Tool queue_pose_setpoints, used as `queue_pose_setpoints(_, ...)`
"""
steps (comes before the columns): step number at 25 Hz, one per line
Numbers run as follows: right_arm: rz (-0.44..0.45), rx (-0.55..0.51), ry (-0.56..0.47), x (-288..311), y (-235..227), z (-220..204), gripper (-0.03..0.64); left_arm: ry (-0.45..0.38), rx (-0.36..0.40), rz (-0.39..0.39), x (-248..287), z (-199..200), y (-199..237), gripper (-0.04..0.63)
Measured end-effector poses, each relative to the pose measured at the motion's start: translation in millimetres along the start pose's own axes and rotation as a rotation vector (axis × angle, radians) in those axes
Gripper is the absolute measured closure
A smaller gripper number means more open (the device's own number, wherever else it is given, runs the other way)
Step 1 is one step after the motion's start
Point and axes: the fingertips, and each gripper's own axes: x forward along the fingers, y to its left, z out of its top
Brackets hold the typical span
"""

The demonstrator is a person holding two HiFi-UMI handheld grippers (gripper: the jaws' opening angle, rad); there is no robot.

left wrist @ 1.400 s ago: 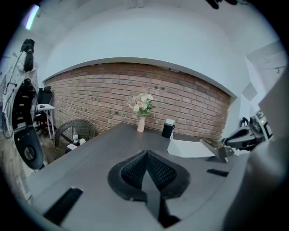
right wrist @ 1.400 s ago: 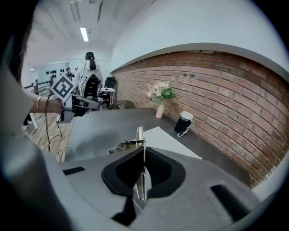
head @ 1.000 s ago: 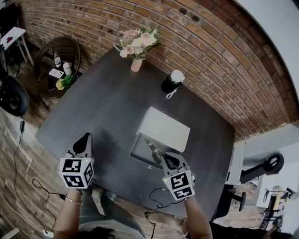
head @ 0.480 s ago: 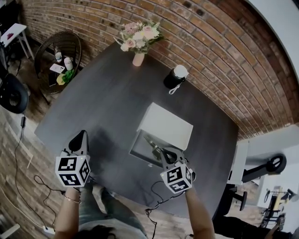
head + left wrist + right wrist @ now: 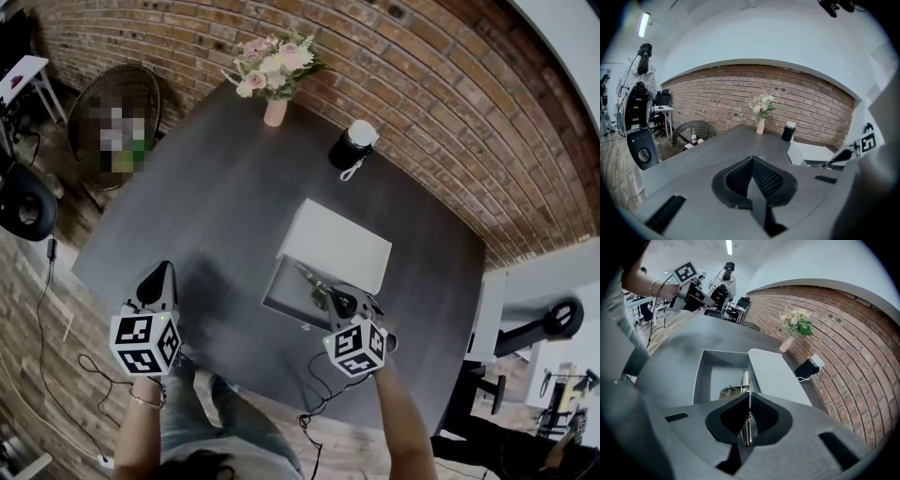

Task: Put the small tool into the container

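two tongs sit nearest the person, and only one of them has shifted. the left tongs (image 5: 159, 278) hang over the near-left part of the tabletop (image 5: 216, 197) much where they were a second ago, jaws shut together with nothing between them. the right tongs (image 5: 330, 300) have come down and closer to the box over that second. they stay clamped on the small tool (image 5: 745, 380), a slim metal piece that sticks out ahead of the pads.

just beyond them the container (image 5: 281, 302), a grey box, lies open, and its lid (image 5: 339, 246) rests along the far side. the tool's tip now hangs within the box's outline, over its floor. whether it touches the bottom i cannot tell. a brassy bit beside the shaft may belong to the tool, but that can't be made out.

by my reading the carry is nearly done, and what is left is probably a short lowering and a release.

farther back, a black cup (image 5: 349, 150) and a vase of flowers (image 5: 274, 111) stand by the brick wall, well apart from the box.
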Motion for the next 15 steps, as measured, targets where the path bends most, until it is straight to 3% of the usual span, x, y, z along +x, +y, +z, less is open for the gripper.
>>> queue_pose_setpoints(6, -0.031, -0.009, 0.008, 3.0, -1.9, -4.7, 0.604, 0.007, 0.003, -0.012, -1.3, 0.0, -3.3, 0.6)
queue_pose_setpoints(15, -0.008, -0.013, 0.05, 6.1, 6.5, -8.7, 0.601, 0.011, 0.003, -0.028, -3.9, 0.4, -5.9, 0.6)
